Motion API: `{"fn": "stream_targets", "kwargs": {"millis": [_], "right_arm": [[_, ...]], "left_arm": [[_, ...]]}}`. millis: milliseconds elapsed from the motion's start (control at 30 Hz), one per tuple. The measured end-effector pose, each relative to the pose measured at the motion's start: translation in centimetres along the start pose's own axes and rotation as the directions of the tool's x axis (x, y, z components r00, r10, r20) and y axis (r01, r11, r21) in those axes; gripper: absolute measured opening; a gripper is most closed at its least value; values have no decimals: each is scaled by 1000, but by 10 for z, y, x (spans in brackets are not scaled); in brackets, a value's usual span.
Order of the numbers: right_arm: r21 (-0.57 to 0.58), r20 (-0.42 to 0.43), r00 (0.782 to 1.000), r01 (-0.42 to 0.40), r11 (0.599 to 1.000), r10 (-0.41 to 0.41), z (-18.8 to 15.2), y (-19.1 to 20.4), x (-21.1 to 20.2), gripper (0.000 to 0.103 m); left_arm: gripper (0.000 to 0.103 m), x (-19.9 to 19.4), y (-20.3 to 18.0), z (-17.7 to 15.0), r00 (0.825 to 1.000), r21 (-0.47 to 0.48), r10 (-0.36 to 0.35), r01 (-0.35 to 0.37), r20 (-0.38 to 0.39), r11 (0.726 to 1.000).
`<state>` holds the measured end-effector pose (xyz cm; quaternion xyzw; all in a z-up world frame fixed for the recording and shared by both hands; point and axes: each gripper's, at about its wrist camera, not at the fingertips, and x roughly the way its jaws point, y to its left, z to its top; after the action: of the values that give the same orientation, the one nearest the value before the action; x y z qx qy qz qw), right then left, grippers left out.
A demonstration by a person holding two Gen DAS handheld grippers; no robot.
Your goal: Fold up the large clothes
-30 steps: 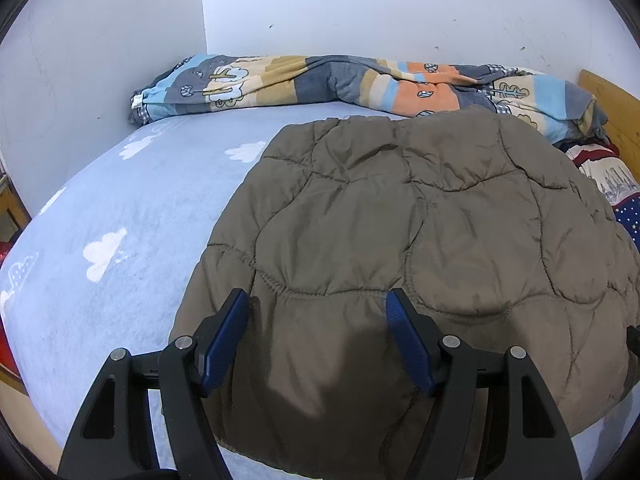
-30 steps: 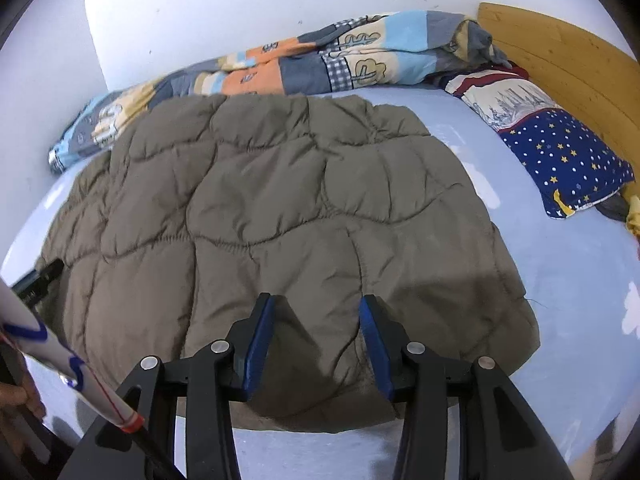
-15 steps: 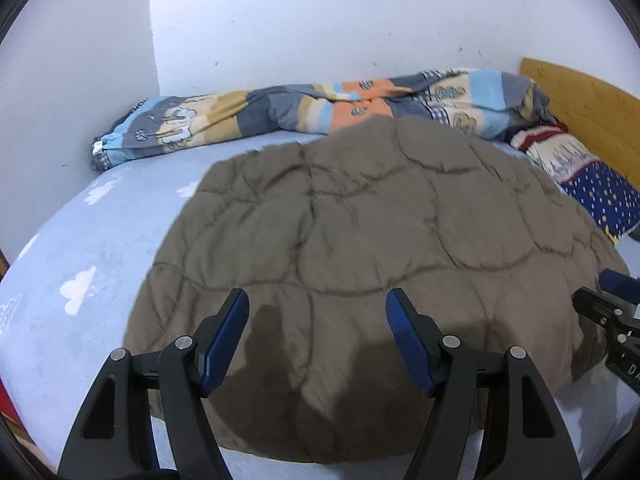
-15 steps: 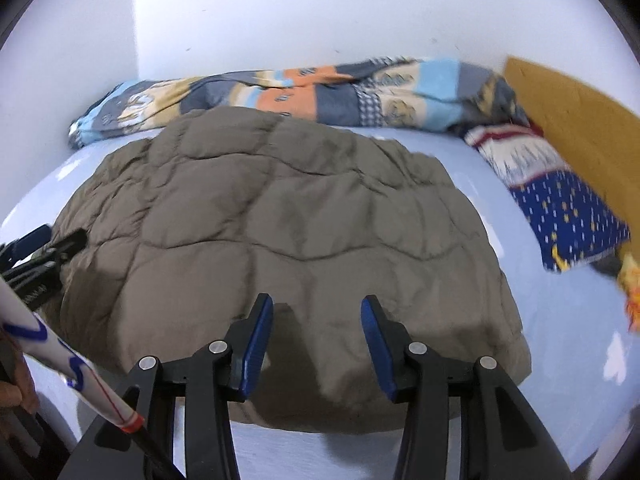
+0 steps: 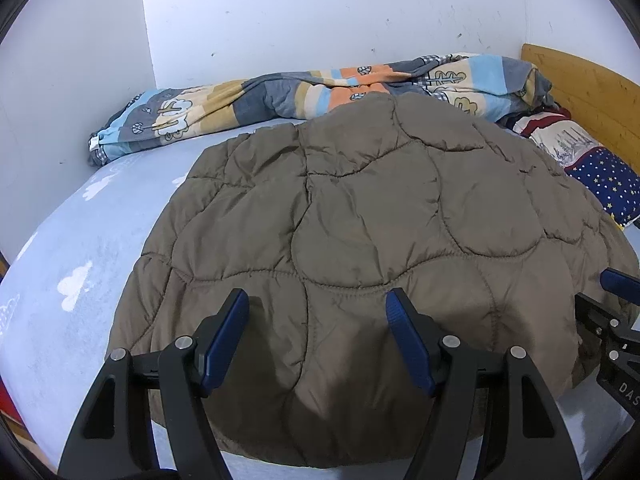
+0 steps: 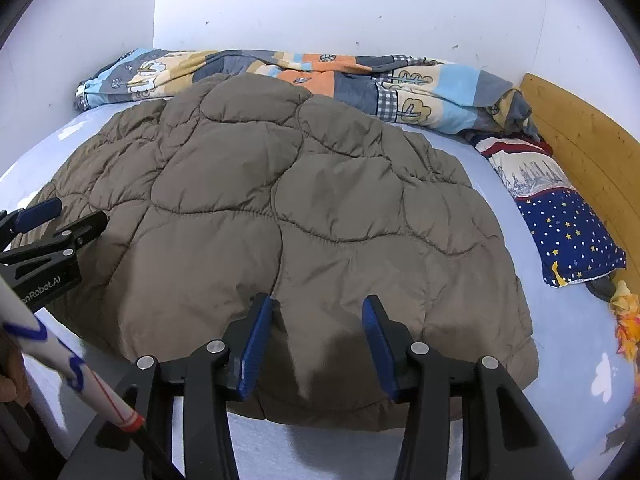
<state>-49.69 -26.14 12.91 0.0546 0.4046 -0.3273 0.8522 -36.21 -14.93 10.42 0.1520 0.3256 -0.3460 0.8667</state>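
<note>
A large brown quilted jacket (image 5: 360, 216) lies spread flat on the pale blue bed sheet (image 5: 80, 248); it also fills the right wrist view (image 6: 280, 208). My left gripper (image 5: 317, 300) hovers open over the jacket's near edge, with nothing between its blue pads. My right gripper (image 6: 317, 304) is open too, above the near edge further to the right. Each gripper shows in the other's view: the right gripper (image 5: 612, 308) at the right edge, the left gripper (image 6: 52, 224) at the left edge.
A striped patterned duvet (image 6: 320, 76) is bunched along the white back wall. Pillows (image 6: 568, 232) lie at the right against a wooden headboard (image 6: 592, 140). A white rod with blue marks (image 6: 68, 364) crosses the lower left of the right wrist view.
Both grippers have shifted sideways and rolled level. The jacket now sits centred in the left wrist view, and each gripper has come into the other's view.
</note>
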Motion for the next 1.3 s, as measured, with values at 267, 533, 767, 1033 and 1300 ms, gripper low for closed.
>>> {"fn": "stream_targets", "kwargs": {"millis": [267, 533, 767, 1033, 1300], "right_arm": [[-17, -12, 1000, 15, 1000, -15, -2, 1, 4, 57], [108, 138, 989, 31, 994, -46, 4, -18, -71, 69], [134, 361, 932, -12, 991, -38, 3, -12, -211, 98], [129, 491, 871, -94, 987, 19, -8, 3, -301, 103], [118, 510, 859, -112, 987, 37, -14, 16, -317, 103]], "left_arm": [[70, -7, 1, 2, 1000, -1, -12, 12, 13, 1000], [86, -110, 17, 19, 972, -44, -73, 85, 224, 995], [96, -226, 29, 35, 951, -25, -54, 64, 304, 998], [96, -286, 32, 28, 954, -30, 65, -59, 292, 998], [96, -287, 37, 15, 961, -9, 113, -114, 253, 993]]}}
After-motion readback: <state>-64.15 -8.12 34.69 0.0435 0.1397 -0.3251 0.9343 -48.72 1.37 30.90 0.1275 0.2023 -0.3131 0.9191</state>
